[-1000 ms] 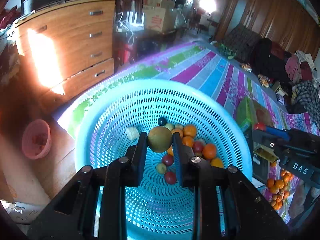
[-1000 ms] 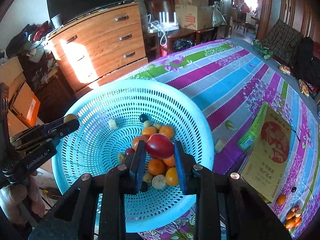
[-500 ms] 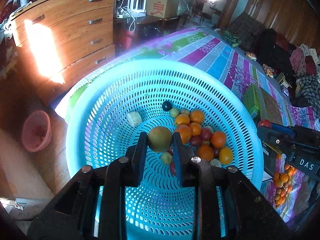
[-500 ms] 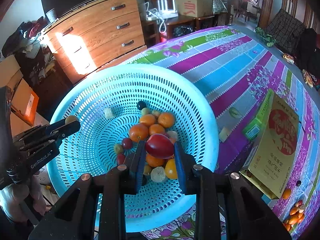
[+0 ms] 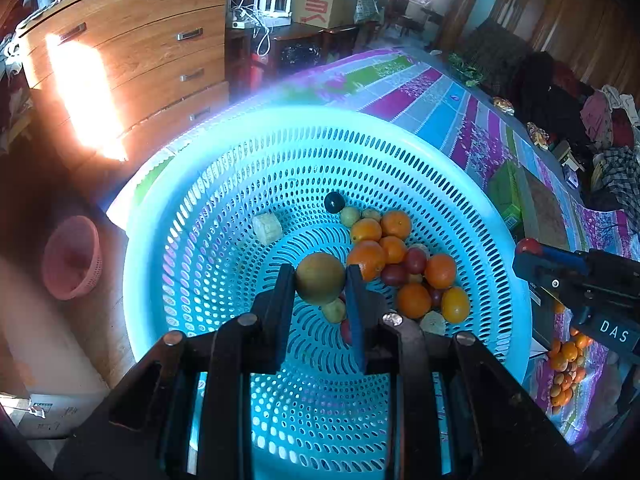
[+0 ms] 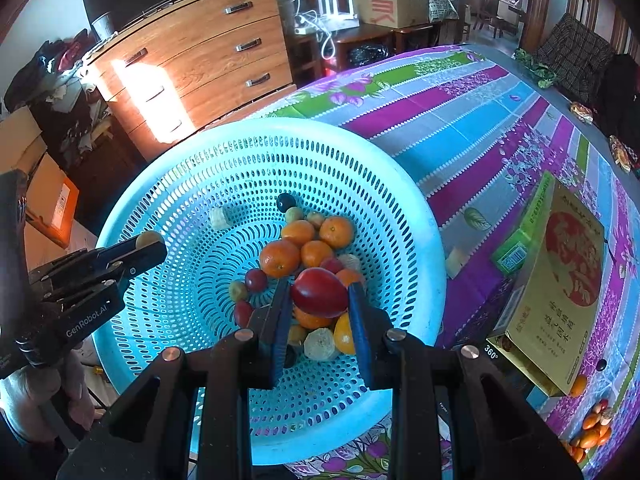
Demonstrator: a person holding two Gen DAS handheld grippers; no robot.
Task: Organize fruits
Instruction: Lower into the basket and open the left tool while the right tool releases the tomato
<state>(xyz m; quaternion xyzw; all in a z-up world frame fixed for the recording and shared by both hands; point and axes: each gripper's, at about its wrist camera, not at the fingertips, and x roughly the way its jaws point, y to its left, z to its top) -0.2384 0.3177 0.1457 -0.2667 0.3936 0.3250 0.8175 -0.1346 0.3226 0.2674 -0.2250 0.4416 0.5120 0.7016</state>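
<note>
My left gripper (image 5: 320,290) is clamped on 1 yellow-green fruit (image 5: 320,283). My right gripper (image 6: 319,294) is clamped on 1 red fruit (image 6: 319,292). Both hang over the blue basket (image 6: 424,264), with the fruit pile (image 6: 308,248) just beyond my right fingertips.

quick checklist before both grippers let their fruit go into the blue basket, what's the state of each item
1. Left gripper shut on the yellow-green fruit: ok.
2. Right gripper shut on the red fruit: ok.
3. Both held fruits over the inside of the blue basket, not past its rim: ok.
4. Bare basket floor under the left gripper: ok, mostly holes and a small green fruit.
5. Soft landing for the red fruit: not ok, it hangs over the pile of oranges, so it may roll.
6. Height of each fruit above the basket floor: cannot tell.
</note>
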